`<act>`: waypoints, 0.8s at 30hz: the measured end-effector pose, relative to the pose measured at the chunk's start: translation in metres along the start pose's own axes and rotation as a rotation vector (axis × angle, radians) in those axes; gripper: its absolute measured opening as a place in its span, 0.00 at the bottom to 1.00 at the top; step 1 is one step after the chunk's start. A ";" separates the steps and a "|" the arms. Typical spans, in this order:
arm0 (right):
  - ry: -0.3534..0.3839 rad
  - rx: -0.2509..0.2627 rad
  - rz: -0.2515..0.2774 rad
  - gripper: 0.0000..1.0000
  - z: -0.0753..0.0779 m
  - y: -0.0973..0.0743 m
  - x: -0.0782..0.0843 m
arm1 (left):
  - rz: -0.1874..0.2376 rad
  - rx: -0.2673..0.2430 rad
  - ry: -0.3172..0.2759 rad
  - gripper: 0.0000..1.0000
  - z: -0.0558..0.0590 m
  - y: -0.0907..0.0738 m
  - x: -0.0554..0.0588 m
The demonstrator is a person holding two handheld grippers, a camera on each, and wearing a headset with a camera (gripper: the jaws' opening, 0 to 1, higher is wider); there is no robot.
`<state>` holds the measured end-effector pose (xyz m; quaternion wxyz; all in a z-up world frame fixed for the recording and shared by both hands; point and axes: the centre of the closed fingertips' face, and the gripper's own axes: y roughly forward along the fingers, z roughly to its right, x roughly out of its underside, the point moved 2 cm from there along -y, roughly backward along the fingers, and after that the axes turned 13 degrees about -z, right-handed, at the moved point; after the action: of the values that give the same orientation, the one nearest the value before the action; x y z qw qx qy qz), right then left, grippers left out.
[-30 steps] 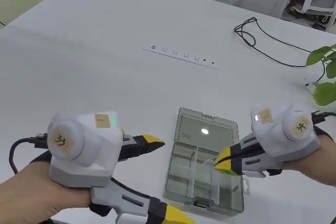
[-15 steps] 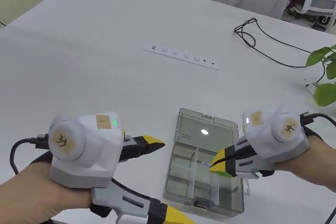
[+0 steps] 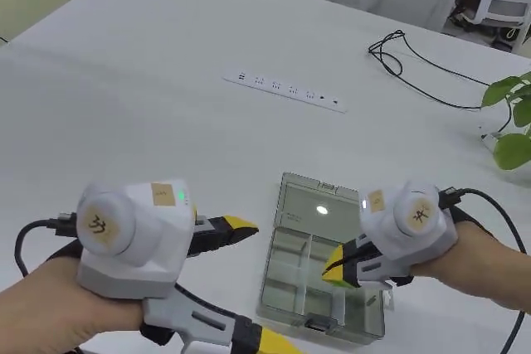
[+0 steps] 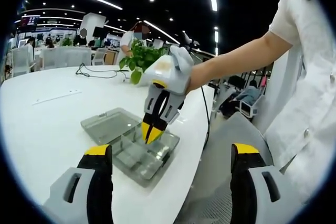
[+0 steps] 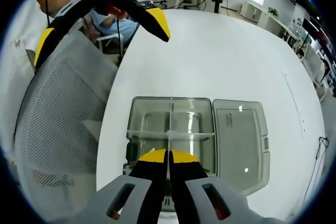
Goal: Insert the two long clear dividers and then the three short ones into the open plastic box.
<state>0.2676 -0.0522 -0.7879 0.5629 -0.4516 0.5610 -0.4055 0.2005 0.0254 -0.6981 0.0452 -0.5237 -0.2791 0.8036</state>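
The open clear plastic box [image 3: 290, 264] lies on the white table with its lid [image 3: 323, 201] folded back. My right gripper [image 3: 333, 268] hangs over the box's right half, shut on a thin clear divider [image 5: 170, 114] that stands upright in the box and crosses another divider [image 5: 152, 132] seated there. In the left gripper view the right gripper [image 4: 151, 132] points down into the box [image 4: 118, 129]. My left gripper [image 3: 257, 281] is held open to the left of the box, off the table, with nothing between its jaws.
A white power strip [image 3: 286, 89] lies across the middle of the table. A black cable [image 3: 415, 55] loops at the far right, beside a green plant [image 3: 514, 122]. A grey mesh chair [image 5: 63, 108] stands at the table's near edge.
My right gripper has moved left and lower over the box with the divider in it. The left gripper has stayed where it was.
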 end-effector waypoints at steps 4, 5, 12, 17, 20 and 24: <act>-0.008 0.005 -0.024 0.02 0.000 0.006 0.002 | 0.003 0.000 0.001 0.95 0.000 -0.001 -0.001; -0.011 0.006 -0.027 0.02 0.000 0.007 0.002 | 0.004 0.001 0.001 0.95 0.000 -0.001 -0.001; -0.011 0.001 -0.039 0.02 0.001 0.007 0.002 | 0.004 0.000 0.007 0.95 -0.002 -0.001 -0.002; -0.028 0.012 -0.064 0.02 0.000 0.010 0.003 | 0.005 0.000 0.008 0.94 -0.003 -0.001 -0.003; -0.023 0.013 -0.062 0.02 0.000 0.010 0.003 | 0.003 0.003 0.013 0.94 -0.002 -0.001 -0.003; -0.026 0.018 -0.065 0.03 0.001 0.010 0.003 | 0.005 -0.002 0.017 0.95 -0.002 -0.003 -0.005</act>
<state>0.2678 -0.0528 -0.7985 0.5606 -0.4698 0.5353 -0.4225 0.2038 0.0267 -0.6936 0.0453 -0.5313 -0.2783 0.7989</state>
